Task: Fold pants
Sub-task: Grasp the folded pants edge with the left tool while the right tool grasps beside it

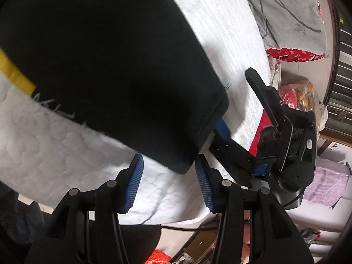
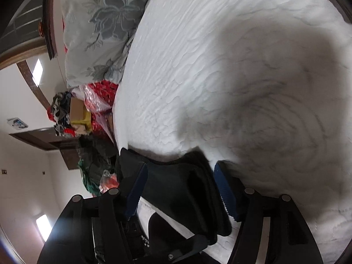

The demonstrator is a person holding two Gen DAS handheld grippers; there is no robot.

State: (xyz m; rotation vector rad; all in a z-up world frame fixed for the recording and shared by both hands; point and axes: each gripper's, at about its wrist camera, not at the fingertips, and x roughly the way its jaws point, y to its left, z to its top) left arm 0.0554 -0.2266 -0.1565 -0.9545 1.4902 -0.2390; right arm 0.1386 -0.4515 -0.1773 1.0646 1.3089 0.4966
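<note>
Pants [image 1: 105, 66], black and folded, lie on the white quilted bed [image 1: 220, 33] and fill the upper left of your left wrist view, one corner reaching down between the blue pads of your left claw [image 1: 169, 182]. That claw stands released: both pads are clear of the cloth. Just beyond that corner sits your right claw [image 1: 233, 110], one blue pad against the pants' edge. A yellow strip [image 1: 15, 74] shows at the pants' far left edge. Past the pants, at the head of the bed, rests a grey flowered pillow [image 1: 286, 15].

From your right wrist view, a thick folded edge of the pants [image 2: 182, 195] sits between the pads of your right claw [image 2: 180, 193]. Its jaws stand wide, so it is released; the cloth lies near the right pad. Beyond the pants spreads the bed [image 2: 220, 55], with the pillow [image 2: 99, 28] at its far left.
</note>
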